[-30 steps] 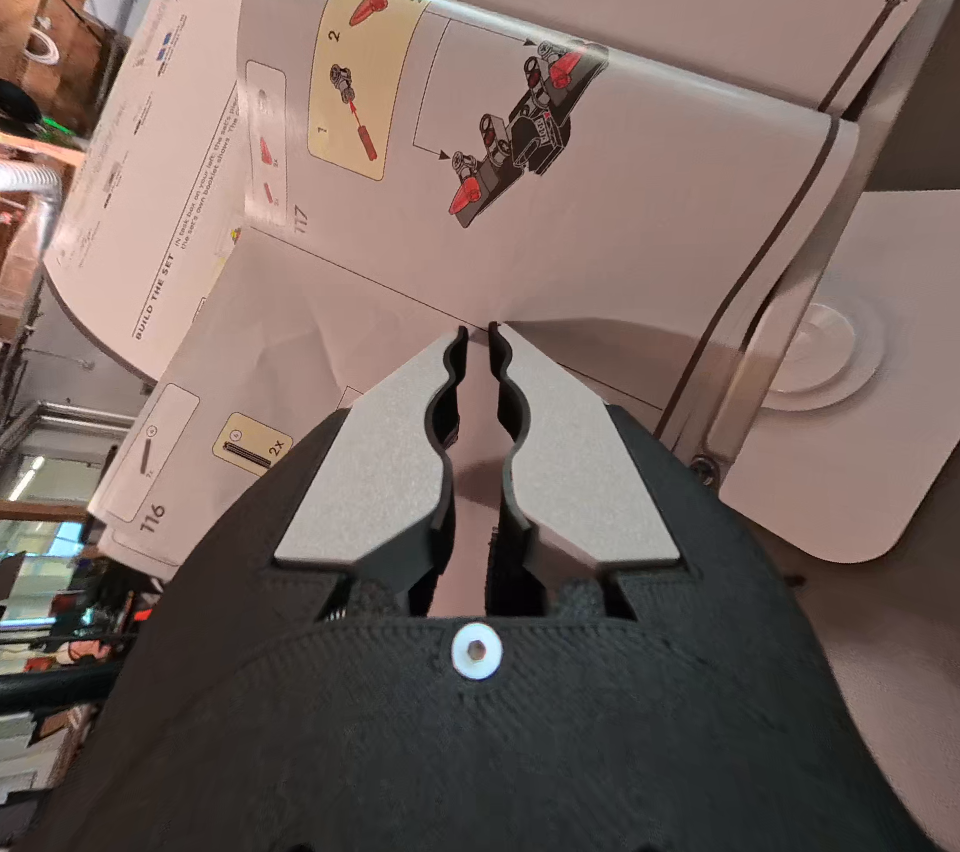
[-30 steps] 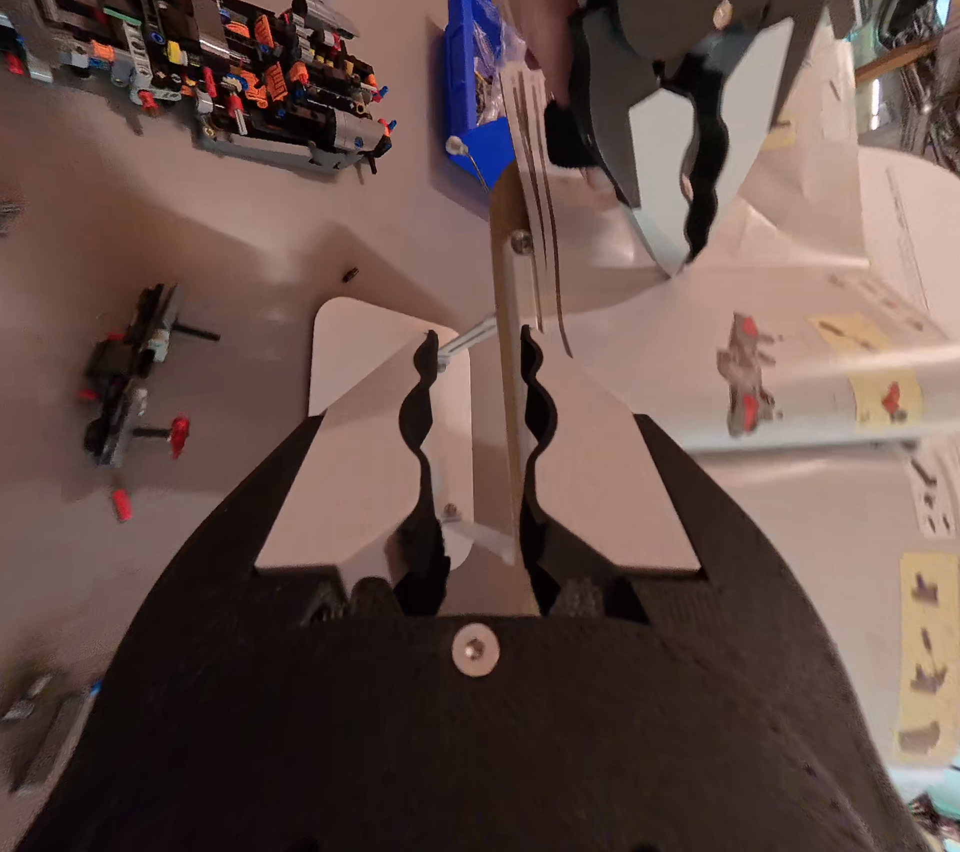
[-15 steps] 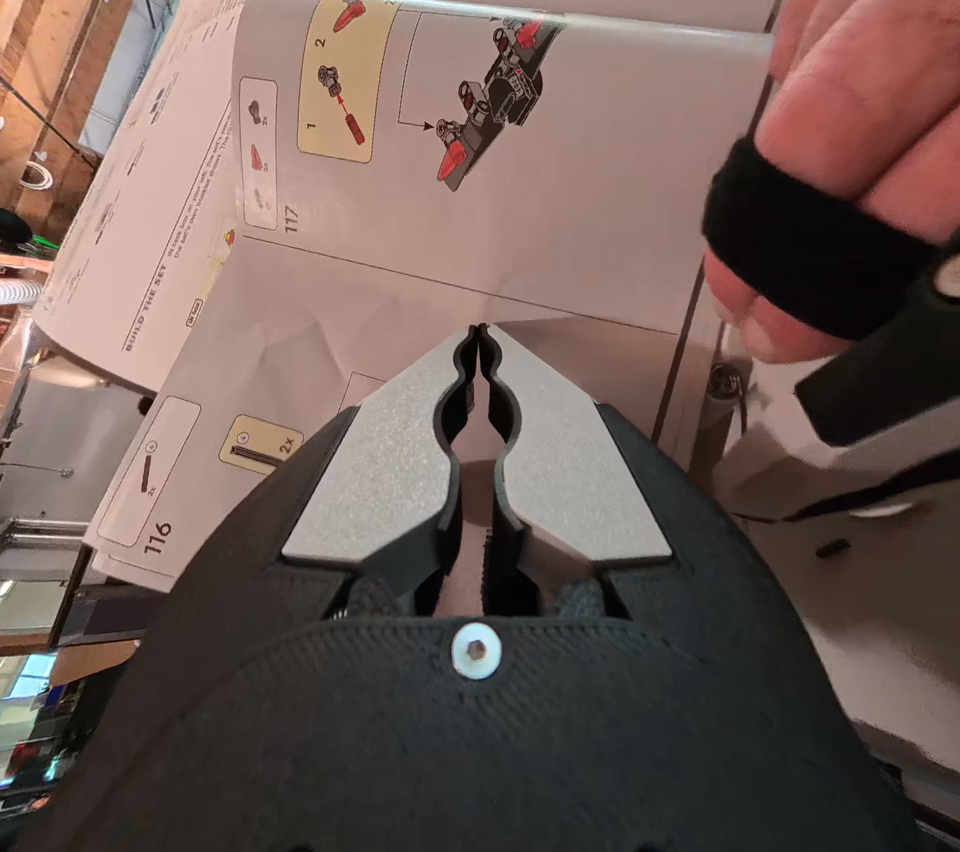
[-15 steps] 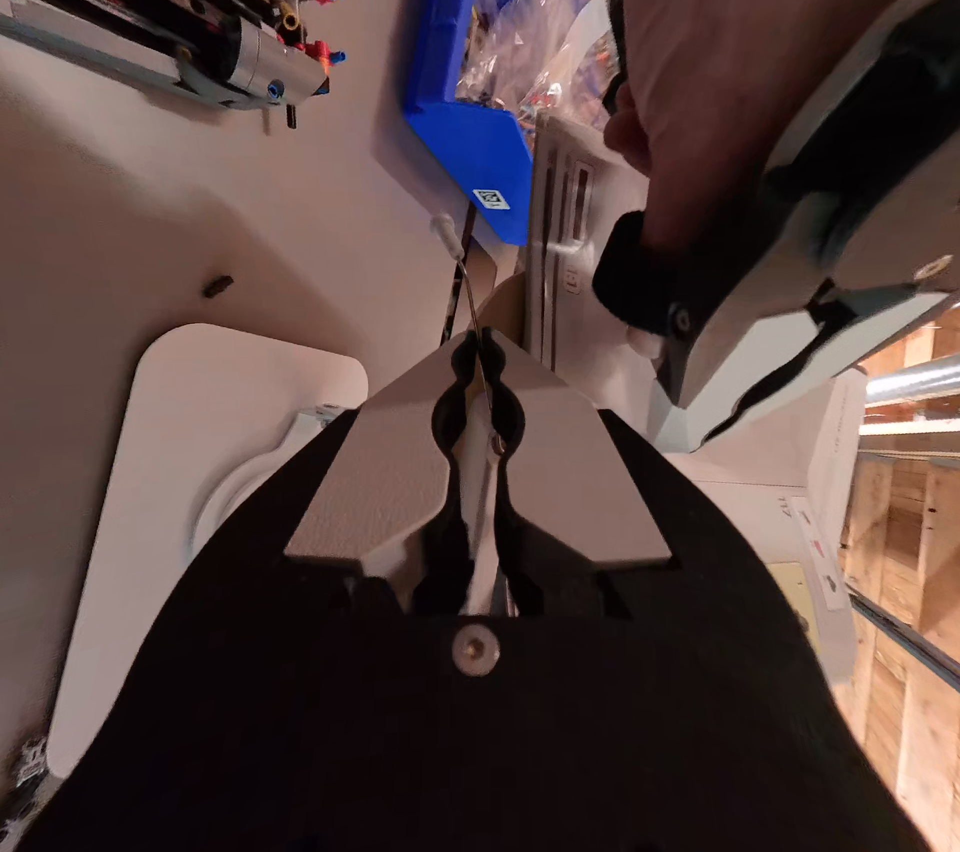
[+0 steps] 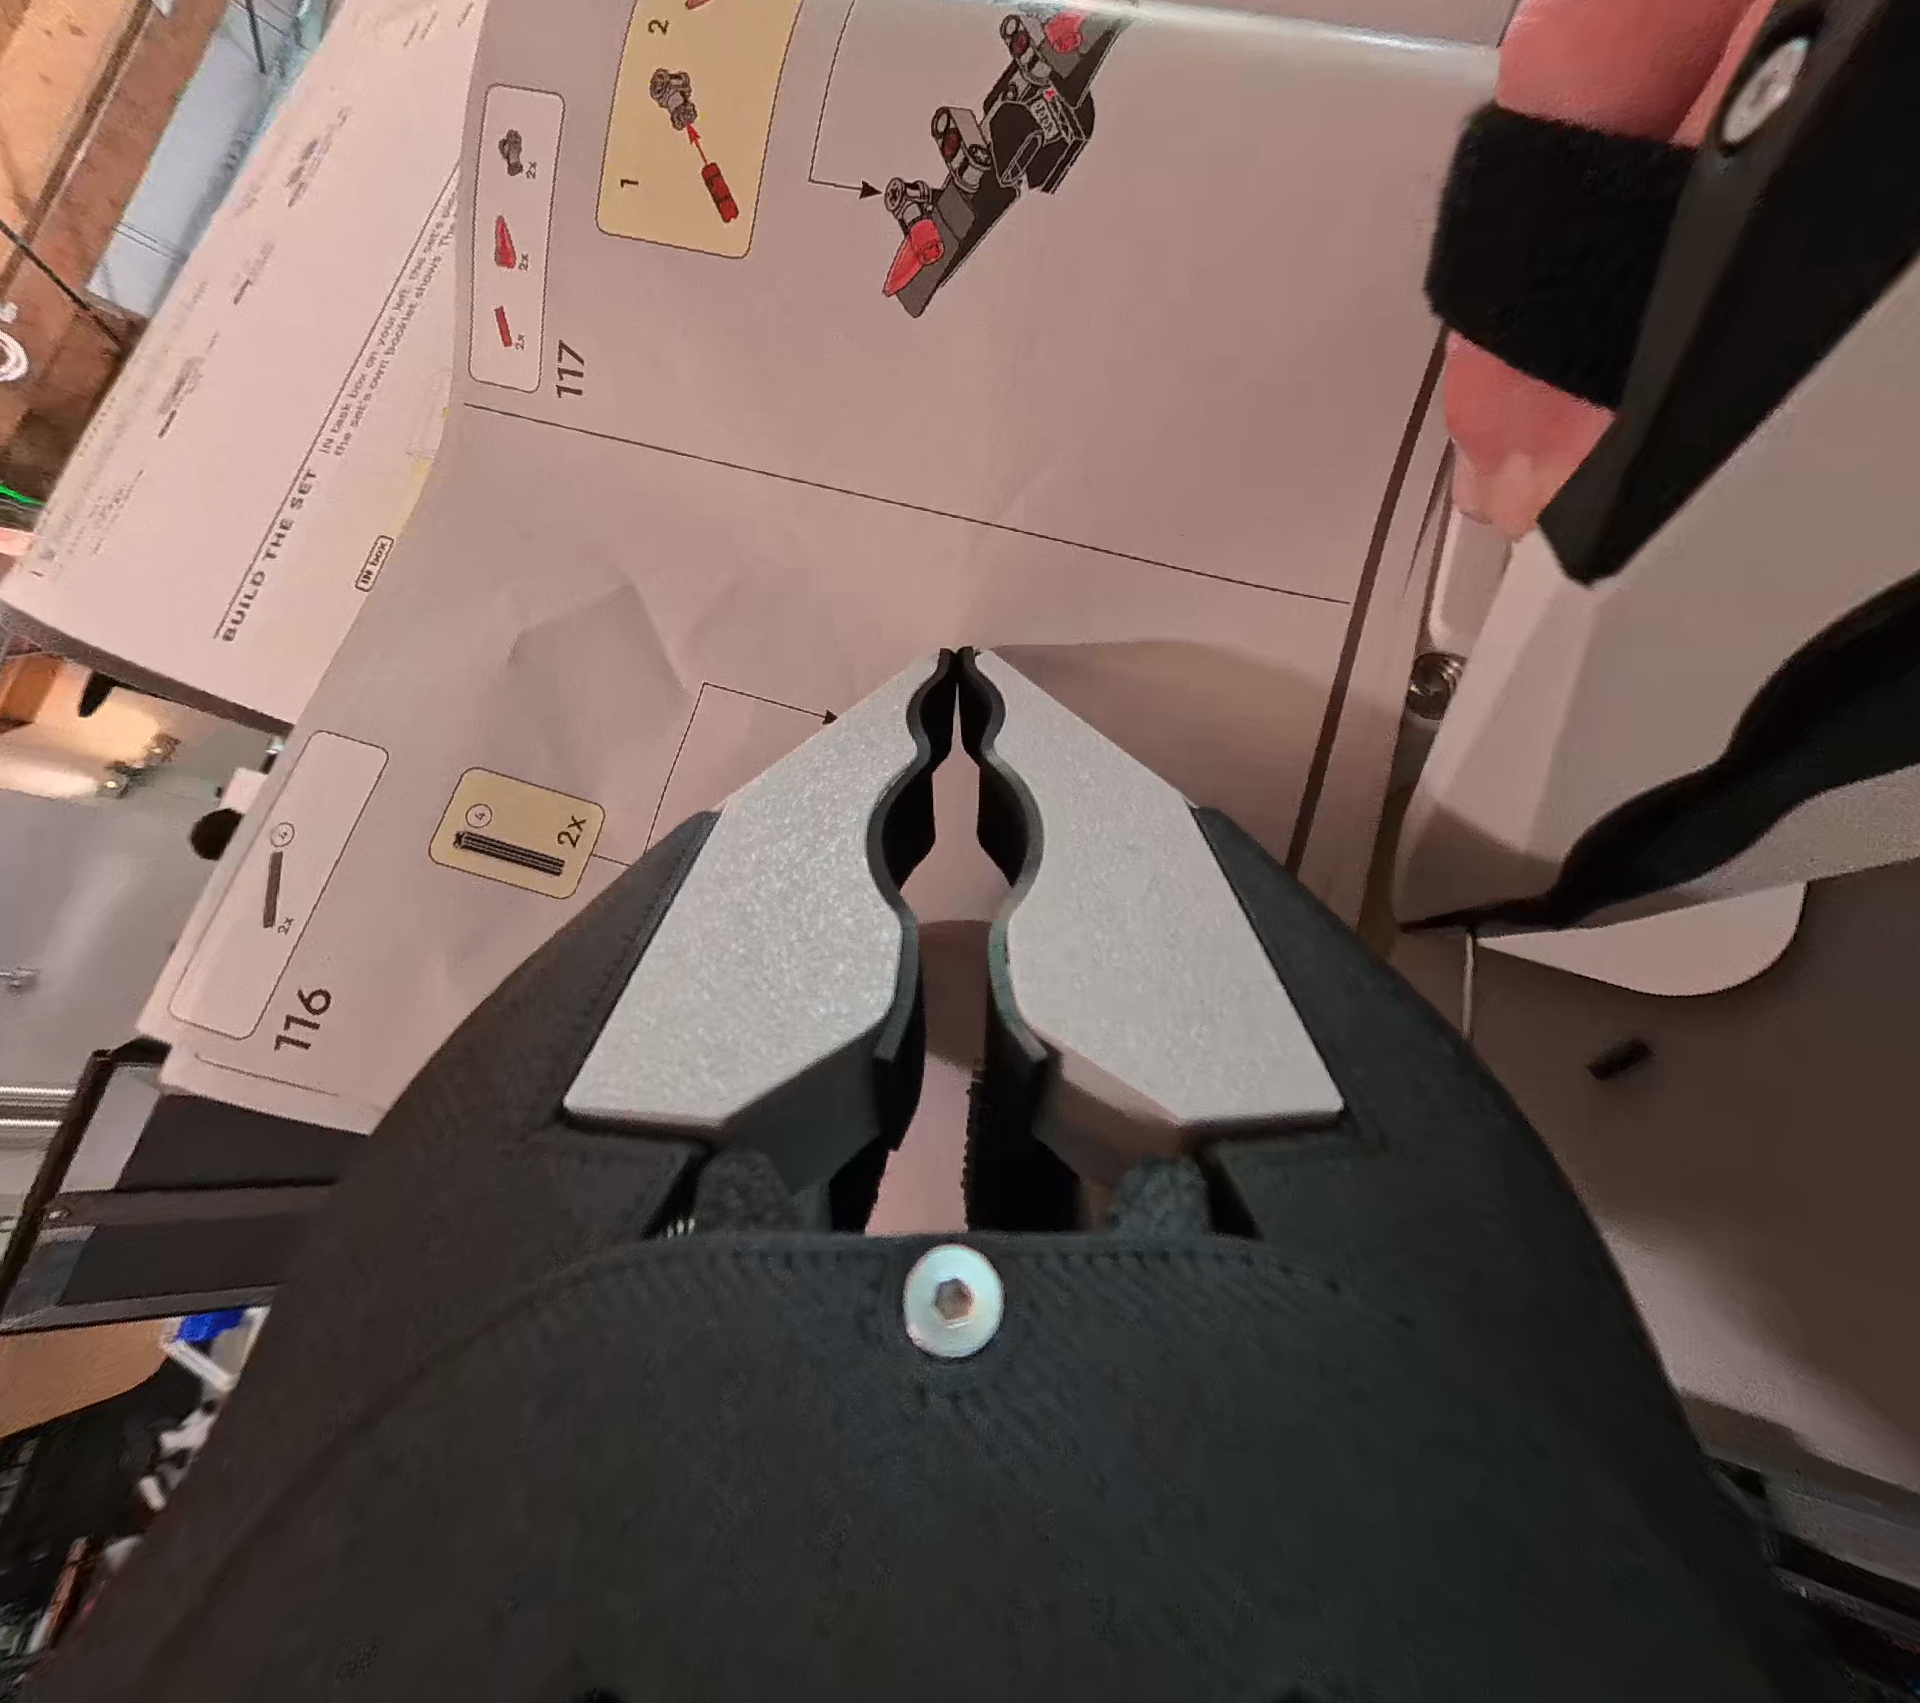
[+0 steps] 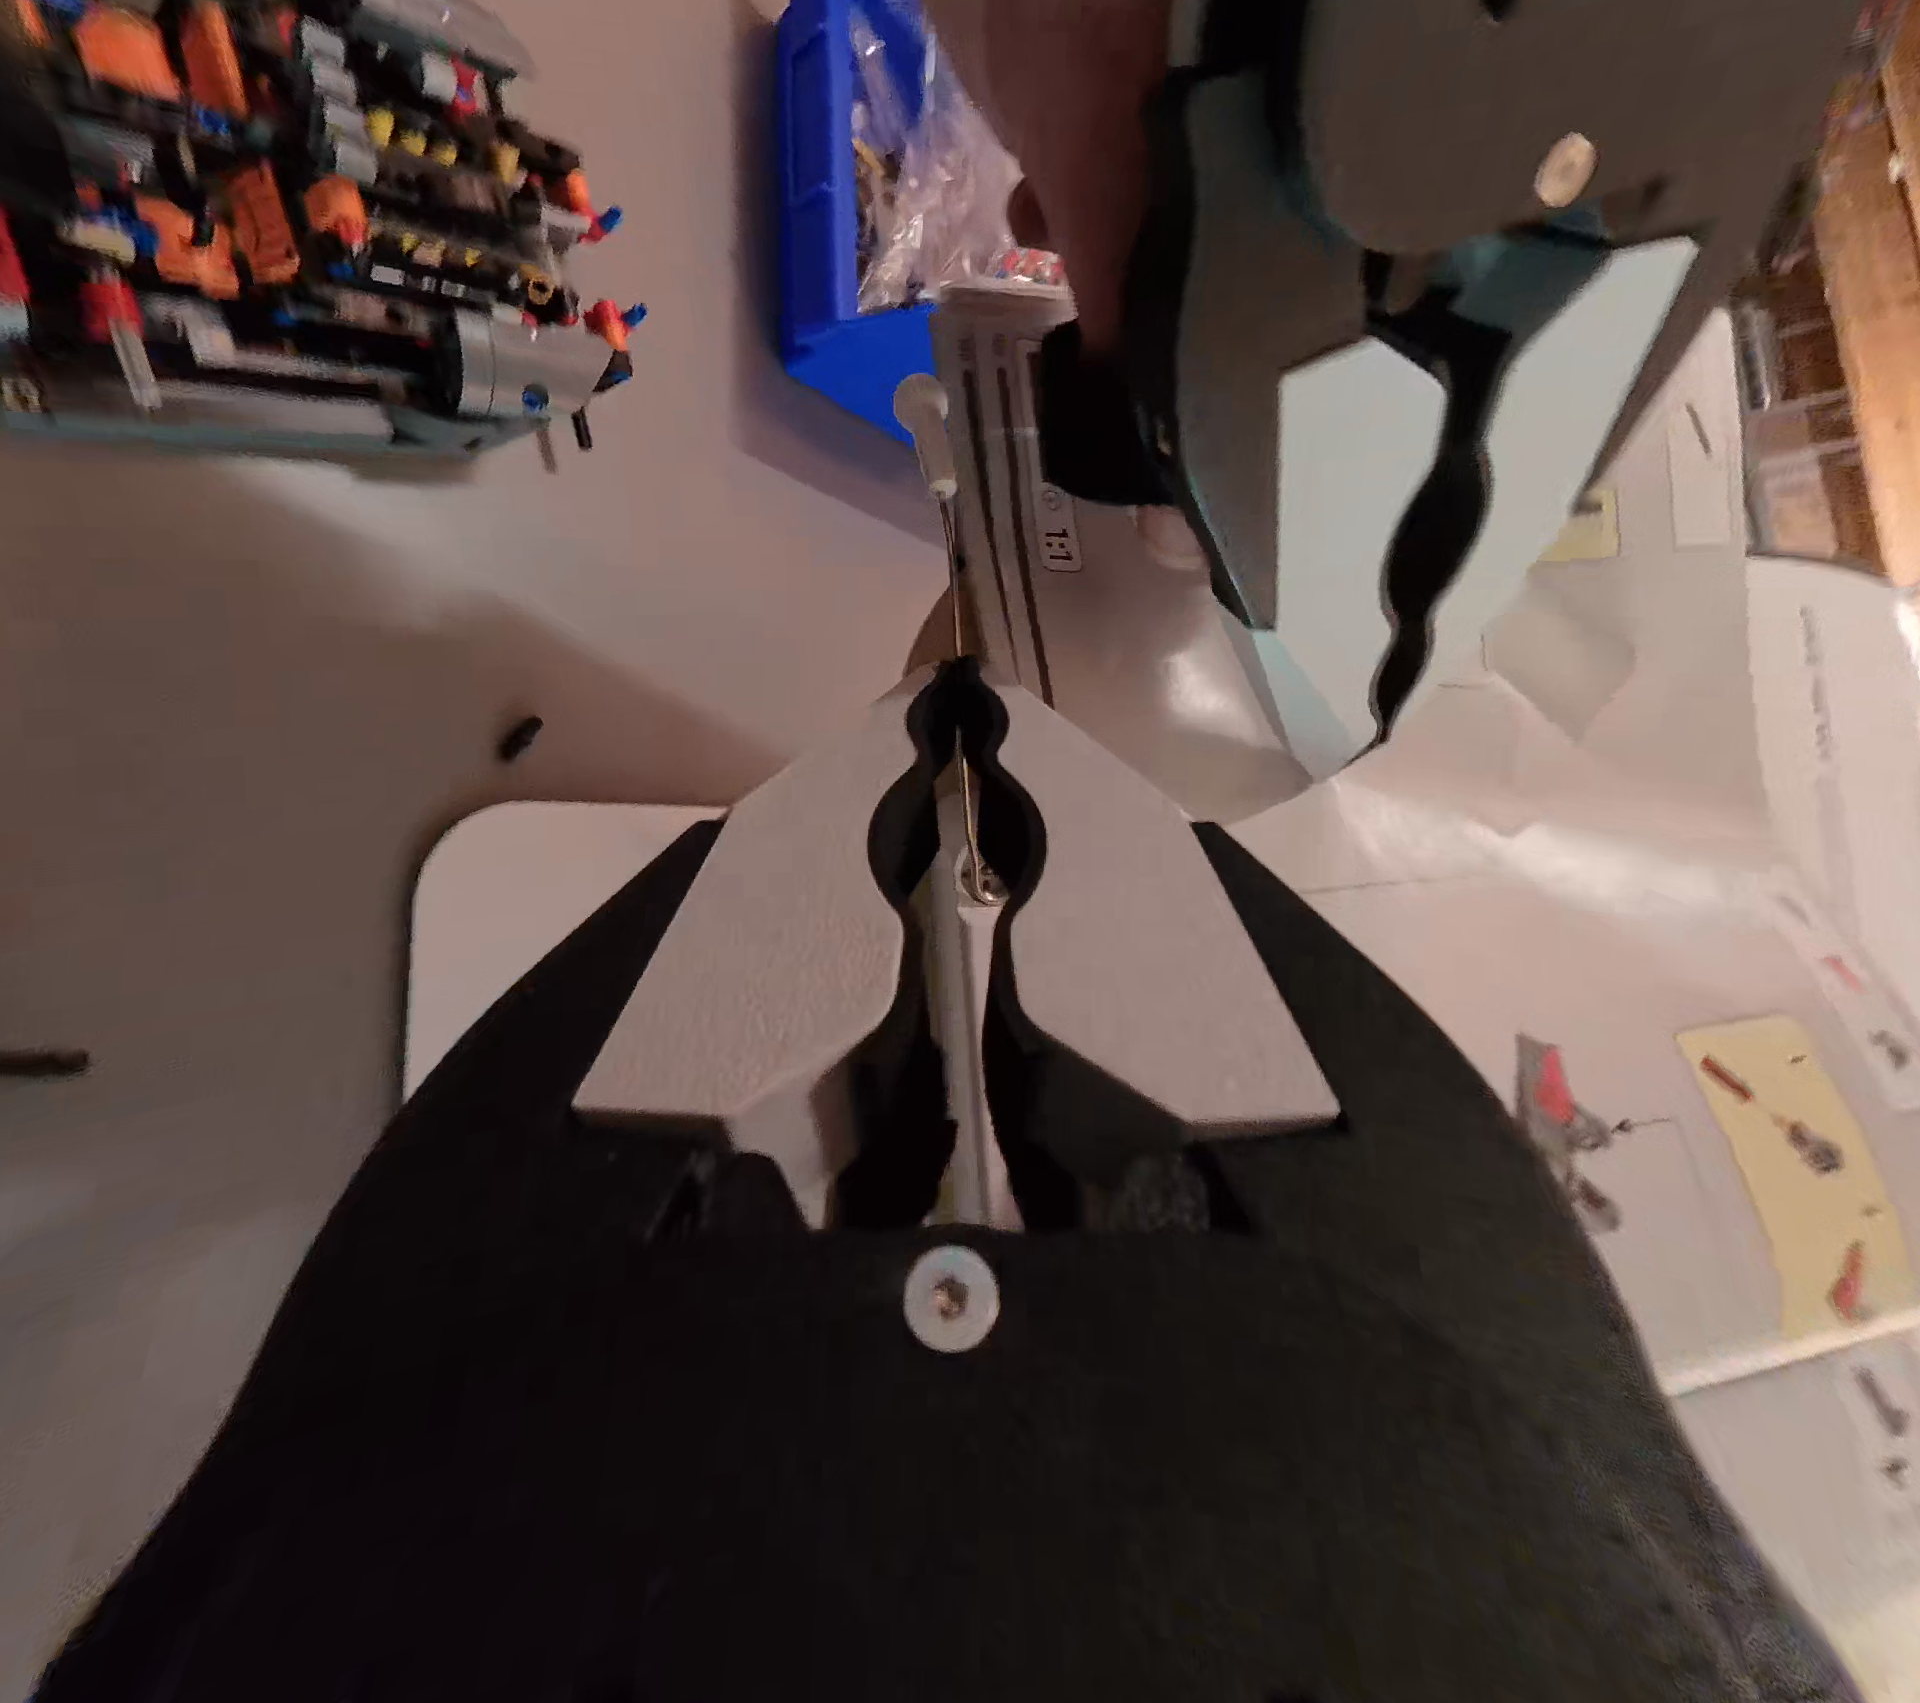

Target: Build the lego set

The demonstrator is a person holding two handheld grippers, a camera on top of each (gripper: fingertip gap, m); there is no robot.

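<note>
While your left tool [image 5: 958, 656] pinches the instruction booklet [image 5: 935, 406], its tips are pressed together on the creased lower edge of the open page, apparently to keep that page flat and readable on its stand. Just right of it in that view sits your other hand [image 5: 1558, 95], wrapped by a black strap on the second tool's handle.

Moving to the right wrist view, start at the far left: the part-built lego model [image 6: 291, 219], black with orange and yellow pieces, lies on the desk [image 6: 260, 666], well apart from the action. Next comes a blue bin [image 6: 831, 126] holding clear bags of parts, kept near for the next pick. At centre, your right tool [image 6: 958, 671] is all but closed on the thin wire page holder [image 6: 951, 552] of the white book stand [image 6: 499, 905], probably so you can swing it over the page. Farther right, the left tool appears again, nipping the paper. A small black pin [image 6: 520, 734] lies loose on the desk.
</note>
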